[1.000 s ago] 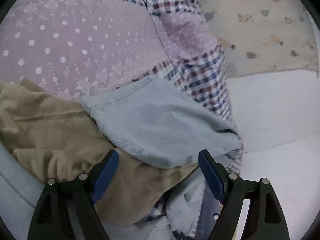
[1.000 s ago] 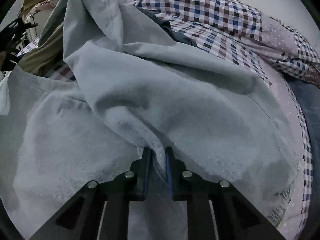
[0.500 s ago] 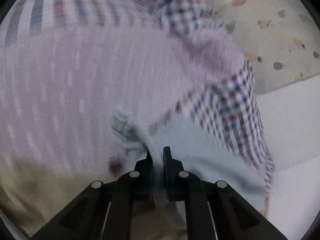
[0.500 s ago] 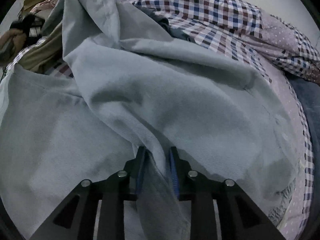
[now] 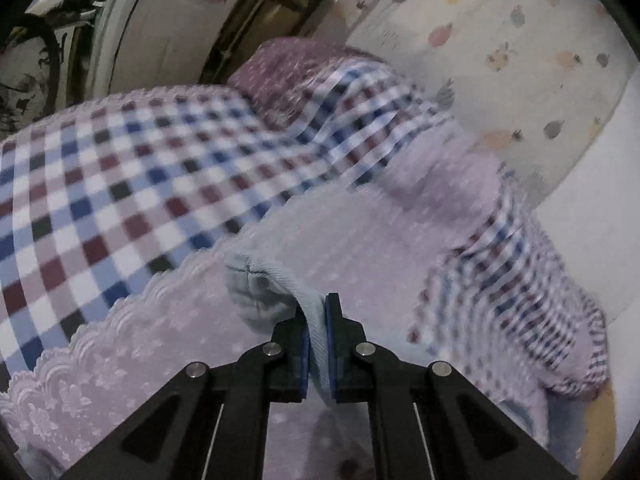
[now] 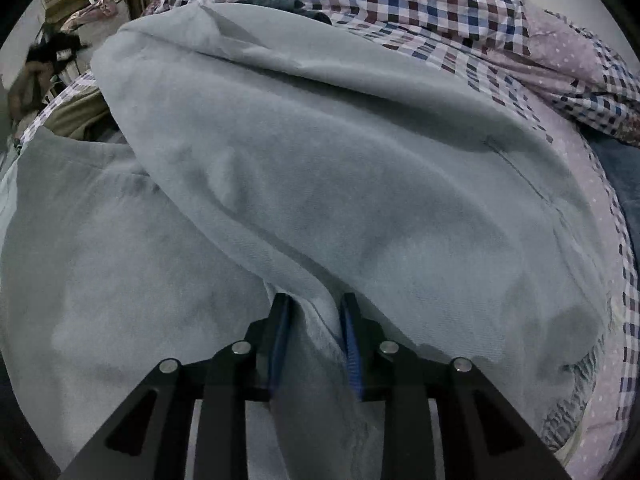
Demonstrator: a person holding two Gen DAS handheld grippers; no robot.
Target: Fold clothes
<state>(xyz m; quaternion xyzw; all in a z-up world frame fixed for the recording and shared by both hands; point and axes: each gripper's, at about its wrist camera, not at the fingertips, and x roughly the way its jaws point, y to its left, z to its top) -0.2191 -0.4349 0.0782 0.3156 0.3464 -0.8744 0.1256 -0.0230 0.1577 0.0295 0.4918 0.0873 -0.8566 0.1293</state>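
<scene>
My left gripper pinches a bunched edge of the one pale blue garment; beyond its fingers lies a checked-and-lilac quilt (blurred). My right gripper, fingers narrow, holds a fold of it; one tan cloth sits far left.

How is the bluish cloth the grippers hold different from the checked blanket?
The bluish cloth is one plain pale colour; the checked blanket has blue, dark red and white squares with pink lacy parts. The cloth is pinched by the left gripper and lies between the fingers of the right gripper; no gripper holds the blanket, which lies spread out underneath. Both are soft fabric.
</scene>
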